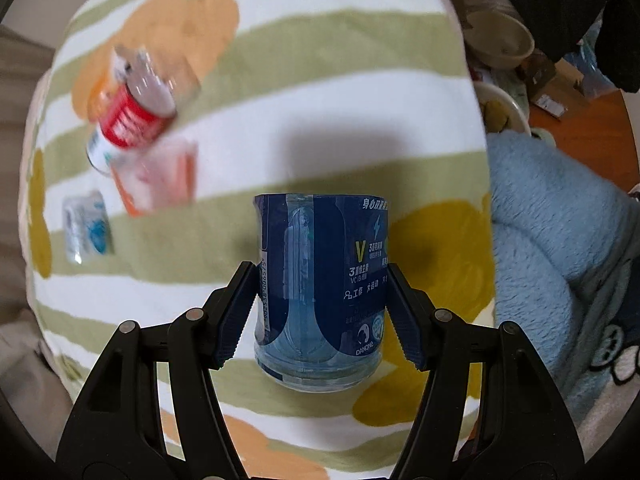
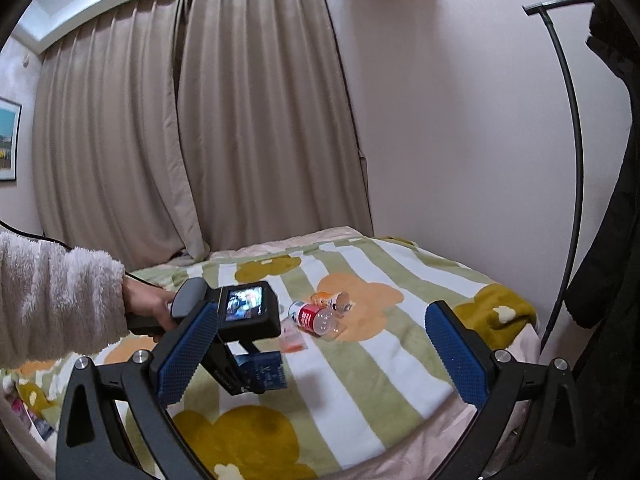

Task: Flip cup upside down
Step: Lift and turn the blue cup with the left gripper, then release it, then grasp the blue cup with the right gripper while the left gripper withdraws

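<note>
The cup (image 1: pixel 320 280) is a cut clear plastic bottle with a dark blue label. In the left wrist view it sits between the fingers of my left gripper (image 1: pixel 322 308), which is shut on it above the striped blanket (image 1: pixel 320 60). Its rounded end points toward the camera, its flat end away. In the right wrist view the same cup (image 2: pixel 262 372) shows under the left gripper, held by a hand in a fuzzy sleeve. My right gripper (image 2: pixel 320 356) is open and empty, above the bed's near edge.
A red-labelled bottle (image 1: pixel 128 116) and an orange-edged clear packet (image 1: pixel 160 176) lie on the blanket at the left, with a small white-blue pack (image 1: pixel 86 228). A blue fleece (image 1: pixel 560 260) lies to the right. Bowls (image 1: pixel 500 40) stand on a side table. Curtains (image 2: pixel 192 140) hang behind the bed.
</note>
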